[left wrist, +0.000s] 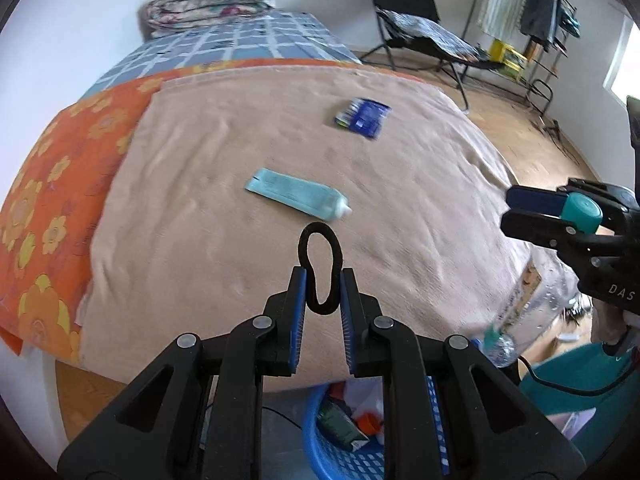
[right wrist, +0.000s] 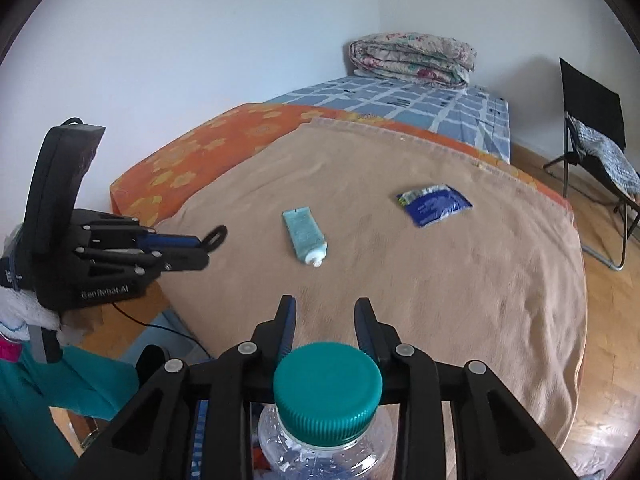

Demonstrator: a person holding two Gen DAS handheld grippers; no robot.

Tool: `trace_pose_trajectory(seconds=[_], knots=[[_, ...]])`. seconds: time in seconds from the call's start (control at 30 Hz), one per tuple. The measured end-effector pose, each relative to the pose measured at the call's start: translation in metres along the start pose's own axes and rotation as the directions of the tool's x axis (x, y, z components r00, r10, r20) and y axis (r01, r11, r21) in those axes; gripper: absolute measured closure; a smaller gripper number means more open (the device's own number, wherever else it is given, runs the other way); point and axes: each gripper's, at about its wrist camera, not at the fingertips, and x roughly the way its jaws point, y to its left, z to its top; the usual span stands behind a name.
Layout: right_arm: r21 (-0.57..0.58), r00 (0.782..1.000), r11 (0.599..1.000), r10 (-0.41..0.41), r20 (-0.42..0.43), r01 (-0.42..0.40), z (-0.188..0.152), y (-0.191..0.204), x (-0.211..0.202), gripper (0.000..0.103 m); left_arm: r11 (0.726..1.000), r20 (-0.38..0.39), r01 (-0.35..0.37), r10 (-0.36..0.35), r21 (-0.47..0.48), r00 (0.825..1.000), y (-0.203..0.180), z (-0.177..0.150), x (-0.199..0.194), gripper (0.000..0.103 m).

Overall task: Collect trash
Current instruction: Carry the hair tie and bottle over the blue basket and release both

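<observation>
My left gripper (left wrist: 323, 276) is shut on a black hair tie (left wrist: 319, 225), whose loop sticks up past the fingertips over the beige blanket (left wrist: 200, 220). My right gripper (right wrist: 325, 304) is shut on a clear plastic bottle (right wrist: 324, 452) just under its teal cap (right wrist: 327, 388), and the bottle hangs below the fingers at the bed's near edge. On the blanket farther off lie a teal tube (left wrist: 298, 196) (right wrist: 305, 236) and a blue packet (left wrist: 363, 117) (right wrist: 434, 204). Each gripper shows in the other's view: right gripper (left wrist: 508, 210), left gripper (right wrist: 206, 250).
Under the bed's near edge stands a blue basket (left wrist: 316, 452) holding cartons and wrappers. A folded quilt (right wrist: 412, 60) lies at the bed's far end. A black folding chair (left wrist: 408, 20) and a drying rack (left wrist: 540, 28) stand on the wooden floor (right wrist: 608, 320) to the right.
</observation>
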Motion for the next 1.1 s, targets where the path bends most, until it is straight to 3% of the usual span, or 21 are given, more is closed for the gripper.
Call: trace_pose_trajectory(seconds=[0.43,0.7,1.1], knots=[[0.037,0.995,0.995,0.094,-0.020,-0.093,-0.047,0.034,-0.018,0.073,0.990,-0.116,0.113,-0.103,0.081,0.988,-0.062,-0.068,0.007,0.088],[0.084,0.993,0.992,0.104,-0.061,-0.099,-0.076,0.040,-0.010,0.073,0.990,-0.185,0.135,-0.127,0.033,0.975,-0.066,-0.105,0.017,0.088],[0.111,0.987,0.987,0.130,-0.091,-0.119,-0.098,0.056,-0.003,0.073,0.991,-0.209,0.132,-0.132,-0.015,0.969,-0.059,-0.125,0.021,0.088]])
